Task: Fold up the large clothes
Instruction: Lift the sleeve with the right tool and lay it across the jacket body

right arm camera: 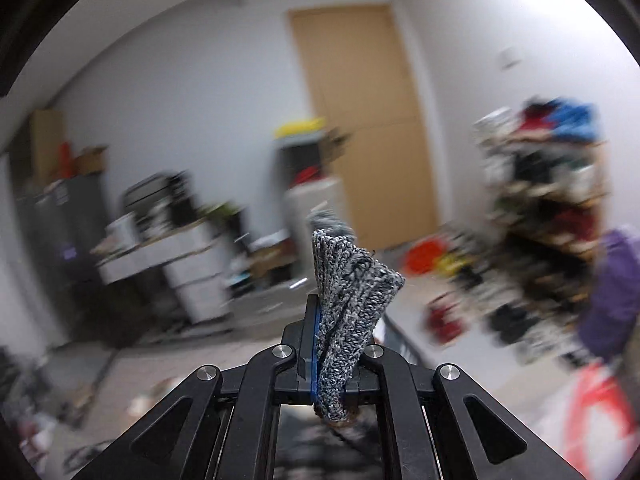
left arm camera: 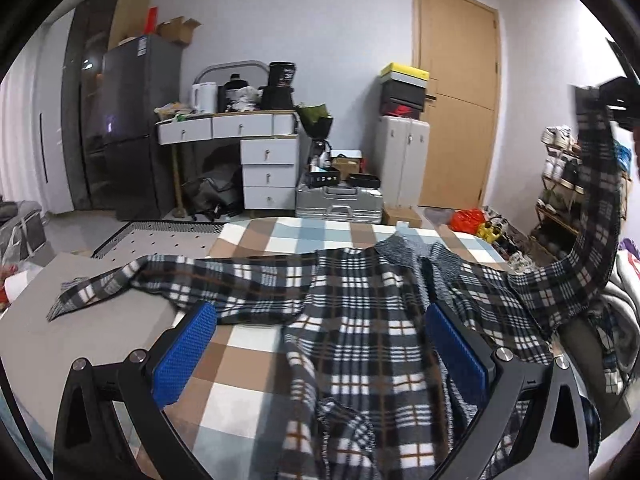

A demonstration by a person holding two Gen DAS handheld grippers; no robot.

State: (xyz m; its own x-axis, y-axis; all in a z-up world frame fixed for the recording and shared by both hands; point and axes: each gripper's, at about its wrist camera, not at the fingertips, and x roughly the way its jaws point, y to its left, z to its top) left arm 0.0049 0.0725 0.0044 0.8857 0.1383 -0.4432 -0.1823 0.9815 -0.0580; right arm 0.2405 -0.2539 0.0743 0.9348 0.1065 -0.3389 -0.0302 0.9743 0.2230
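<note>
A large black, white and brown plaid shirt (left arm camera: 360, 320) lies spread on a checked bed cover (left arm camera: 248, 360). Its left sleeve (left arm camera: 120, 284) lies flat toward the left. My left gripper (left arm camera: 320, 328) is open, its blue pads (left arm camera: 188, 352) low over the shirt's body, holding nothing. My right gripper (left arm camera: 612, 96) shows at the upper right of the left wrist view, holding the right sleeve (left arm camera: 596, 216) high in the air. In the right wrist view my right gripper (right arm camera: 336, 320) is shut on the sleeve's grey knitted cuff (right arm camera: 352, 296); the room behind is blurred.
A white desk with drawers (left arm camera: 256, 152), a dark fridge (left arm camera: 132, 120), a silver suitcase (left arm camera: 340, 204) and a wooden door (left arm camera: 456, 112) stand beyond the bed. A cluttered shoe rack (left arm camera: 560, 184) stands at the right, and a grey mat (left arm camera: 168, 240) lies on the floor.
</note>
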